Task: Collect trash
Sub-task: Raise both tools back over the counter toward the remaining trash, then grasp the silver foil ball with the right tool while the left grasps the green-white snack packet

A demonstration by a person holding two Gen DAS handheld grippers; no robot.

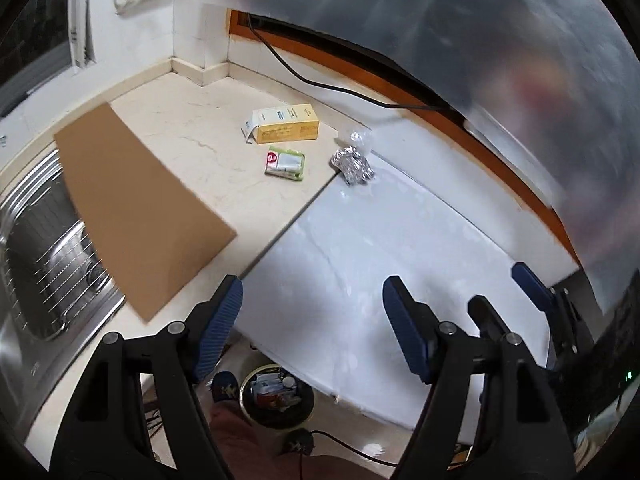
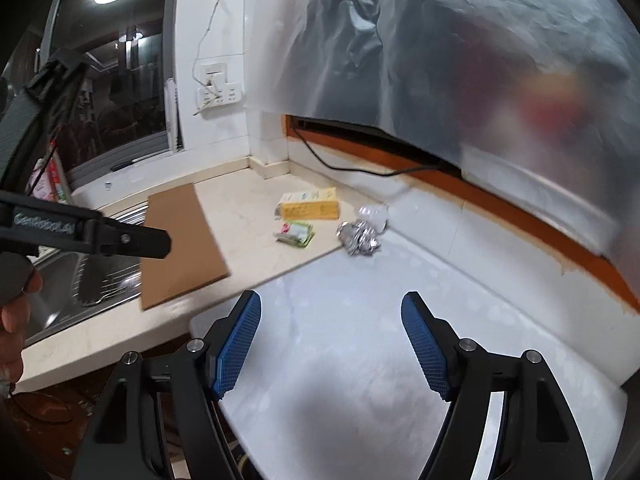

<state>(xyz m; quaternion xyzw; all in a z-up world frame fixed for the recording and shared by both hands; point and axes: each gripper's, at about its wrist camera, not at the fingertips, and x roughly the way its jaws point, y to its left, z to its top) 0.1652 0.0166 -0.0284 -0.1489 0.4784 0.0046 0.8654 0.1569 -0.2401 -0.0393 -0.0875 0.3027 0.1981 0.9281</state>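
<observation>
My left claw [image 1: 312,332] has its two blue fingers [image 1: 218,328] wide apart, and nothing is between them. My right claw [image 2: 332,344] is spread wide too, and it is empty. No earlier look is on hand, so I only say how they stand. In the left view I can also see the right claw's blue tips on the right side, above the white board [image 1: 360,260].

The trash sits far back on the bench [image 1: 192,152], near the corner of the wall. There is a yellow box [image 1: 286,124] with one end flap open. Just in front of it lies a small green packet [image 1: 285,163] with a red spot. To the right of the packet is a crumpled foil ball [image 1: 352,166], right at the edge where the white board starts. Just behind the foil is a bit of clear plastic [image 1: 358,136].

A flat brown cardboard sheet [image 1: 140,208] lies on the bench and hangs partly over the metal sink [image 1: 40,280]. A big cloudy plastic bag [image 2: 460,60] fills the top right of both views. Down on the floor I see a round bin [image 1: 276,396] with trash inside. A black cable [image 1: 312,80] runs along the wall.
</observation>
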